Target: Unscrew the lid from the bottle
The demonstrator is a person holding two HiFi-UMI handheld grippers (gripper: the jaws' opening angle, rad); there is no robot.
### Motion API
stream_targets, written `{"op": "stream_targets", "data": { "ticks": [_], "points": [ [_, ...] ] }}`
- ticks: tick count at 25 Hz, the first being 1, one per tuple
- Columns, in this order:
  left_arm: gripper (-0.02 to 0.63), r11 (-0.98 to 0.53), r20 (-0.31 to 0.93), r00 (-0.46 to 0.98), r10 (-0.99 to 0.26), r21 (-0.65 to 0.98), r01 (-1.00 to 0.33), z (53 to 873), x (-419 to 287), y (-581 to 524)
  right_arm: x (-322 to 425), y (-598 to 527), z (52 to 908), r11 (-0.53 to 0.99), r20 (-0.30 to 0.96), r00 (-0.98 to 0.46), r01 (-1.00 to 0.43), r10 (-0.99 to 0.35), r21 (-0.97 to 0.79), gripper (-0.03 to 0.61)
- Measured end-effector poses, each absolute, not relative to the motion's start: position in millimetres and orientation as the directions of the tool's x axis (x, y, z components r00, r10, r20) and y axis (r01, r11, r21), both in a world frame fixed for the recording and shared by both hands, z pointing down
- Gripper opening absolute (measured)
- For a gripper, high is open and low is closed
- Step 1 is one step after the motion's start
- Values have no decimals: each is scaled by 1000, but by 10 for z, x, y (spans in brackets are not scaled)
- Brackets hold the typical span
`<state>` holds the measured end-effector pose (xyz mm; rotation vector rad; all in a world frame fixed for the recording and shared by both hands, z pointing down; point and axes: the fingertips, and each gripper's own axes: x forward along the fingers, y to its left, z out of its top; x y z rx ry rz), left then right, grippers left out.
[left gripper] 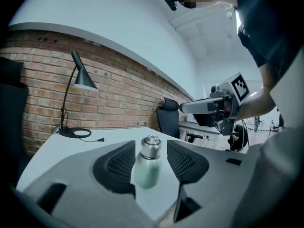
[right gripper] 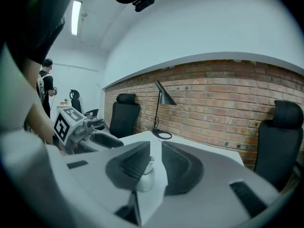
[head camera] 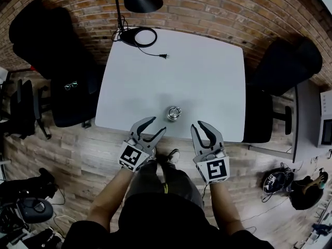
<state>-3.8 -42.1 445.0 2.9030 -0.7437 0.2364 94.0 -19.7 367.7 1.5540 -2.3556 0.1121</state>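
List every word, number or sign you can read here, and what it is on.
None can be read.
On the bottle: no label shows.
On the left gripper: its cube bears a square black-and-white marker, a pattern, not letters.
On the right gripper: its cube bears another such marker.
On the grey box at the head view's right edge: too small to read.
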Motion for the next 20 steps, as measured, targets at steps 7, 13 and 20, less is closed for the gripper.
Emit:
{"op": "stream_targets", "data": {
  "ticks": [7,13,20],
  "points": [
    [264,-882,217,878,-427,116,-457,4877,222,-609,836,-413,3957,447,320,-403,-892,-858,75,118],
    [345,-897,246,882,-401,92,-433,5135,439,-699,697,-531,4151,487,329,-455,-873,-827,18,182],
    [362,-907,267,889,-371,101,-409,5349,625,-735,528,-690,4382,494,354,-461,-869,-814,5,266]
  ]
}}
